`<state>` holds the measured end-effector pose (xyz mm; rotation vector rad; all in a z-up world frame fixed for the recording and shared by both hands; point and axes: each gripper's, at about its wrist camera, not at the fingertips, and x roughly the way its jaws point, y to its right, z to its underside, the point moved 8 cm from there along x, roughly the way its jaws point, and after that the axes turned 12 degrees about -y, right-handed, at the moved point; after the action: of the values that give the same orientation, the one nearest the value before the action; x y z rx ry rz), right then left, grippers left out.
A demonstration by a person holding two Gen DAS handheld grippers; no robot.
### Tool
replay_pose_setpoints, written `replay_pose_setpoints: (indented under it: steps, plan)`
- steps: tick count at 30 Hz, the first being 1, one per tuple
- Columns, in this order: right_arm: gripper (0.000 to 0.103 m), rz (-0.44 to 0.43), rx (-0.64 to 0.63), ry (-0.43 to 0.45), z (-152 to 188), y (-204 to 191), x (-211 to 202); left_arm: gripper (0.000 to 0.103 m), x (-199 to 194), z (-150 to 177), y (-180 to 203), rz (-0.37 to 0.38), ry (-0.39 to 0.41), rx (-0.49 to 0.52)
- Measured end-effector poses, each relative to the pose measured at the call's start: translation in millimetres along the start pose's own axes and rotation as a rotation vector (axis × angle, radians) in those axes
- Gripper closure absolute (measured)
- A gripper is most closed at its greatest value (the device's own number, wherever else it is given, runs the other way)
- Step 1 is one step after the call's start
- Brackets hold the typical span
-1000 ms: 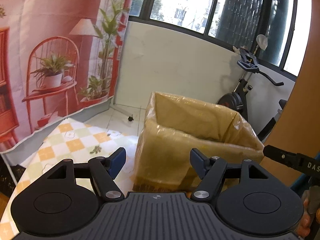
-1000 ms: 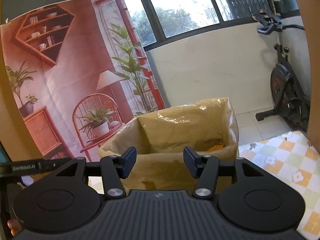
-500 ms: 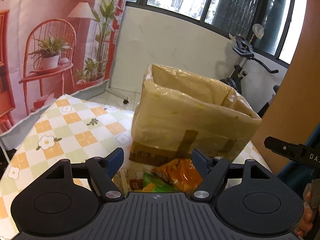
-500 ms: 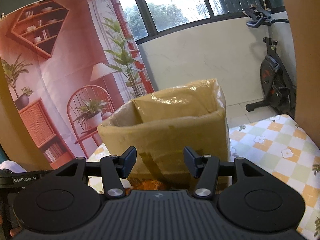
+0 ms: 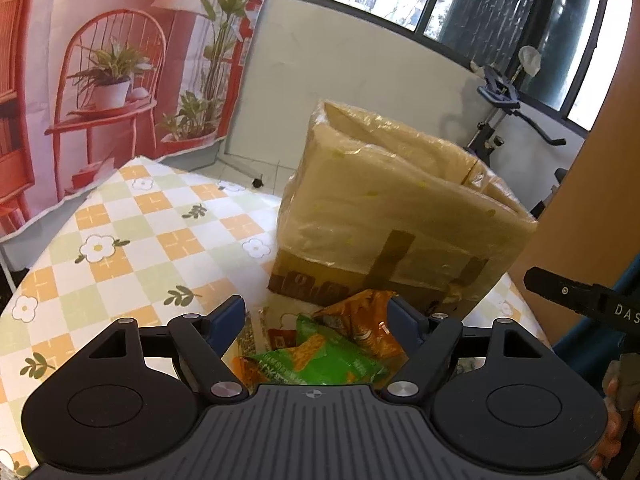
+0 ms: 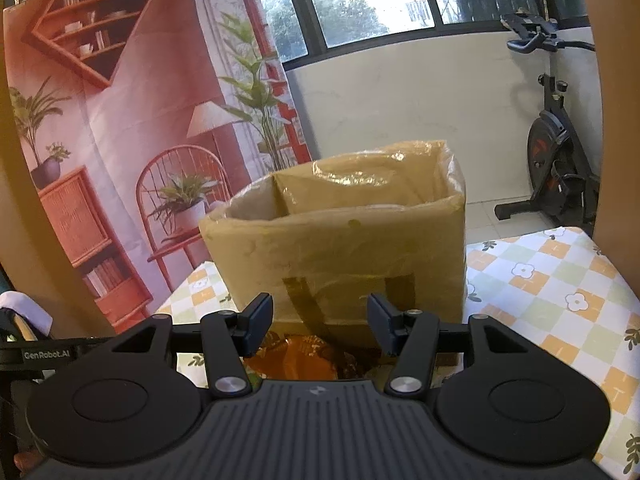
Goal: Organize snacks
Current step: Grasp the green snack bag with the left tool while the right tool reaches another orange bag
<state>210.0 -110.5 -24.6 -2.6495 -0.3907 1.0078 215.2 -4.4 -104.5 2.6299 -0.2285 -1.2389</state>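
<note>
The left gripper [image 5: 316, 318] has its jaws spread wide, and they have just been opening further; nothing is pinched, though an orange snack bag [image 5: 360, 326] and a green snack bag [image 5: 320, 362] lie on the table in the gap between its blue fingertips [image 5: 230, 318]. The green bag sits nearer the gripper body, the orange one just beyond it, its crumpled top close to the right fingertip. Straight ahead of these fingers stands a cardboard box [image 5: 396, 224] lined with clear plastic, open at the top, on a checked floral tablecloth [image 5: 132, 248] that stretches away to the left of the tongs.

The right gripper [image 6: 320, 322] holds its jaws partly apart with nothing clamped. Below and between its fingertips an orange packet [image 6: 308, 356] lies at the foot of the same box [image 6: 340, 256], which rises directly in front
</note>
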Motion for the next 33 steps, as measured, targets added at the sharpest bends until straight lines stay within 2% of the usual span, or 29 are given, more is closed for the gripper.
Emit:
replay_pose_setpoints:
  steps: [8,20,24,29,33]
  plan:
    - [0.047,-0.017,-0.002,-0.076,3.5,11.1,38.2,0.023,39.9,9.8,-12.6,0.015,-0.1,-0.047]
    - [0.041,-0.058,-0.064,-0.199,7.3,14.3,101.1,0.023,77.4,28.2,-8.1,0.032,-0.227,-0.031]
    - [0.041,-0.069,-0.061,-0.239,14.7,17.7,117.2,0.023,83.7,28.2,-8.3,0.011,-0.231,-0.017]
    - [0.041,-0.067,-0.052,-0.254,17.4,23.0,124.1,0.023,83.2,12.7,-14.6,-0.018,-0.196,0.001]
    - [0.036,-0.056,-0.042,-0.258,18.1,27.9,127.5,0.023,88.3,2.7,-10.4,0.014,-0.188,0.044]
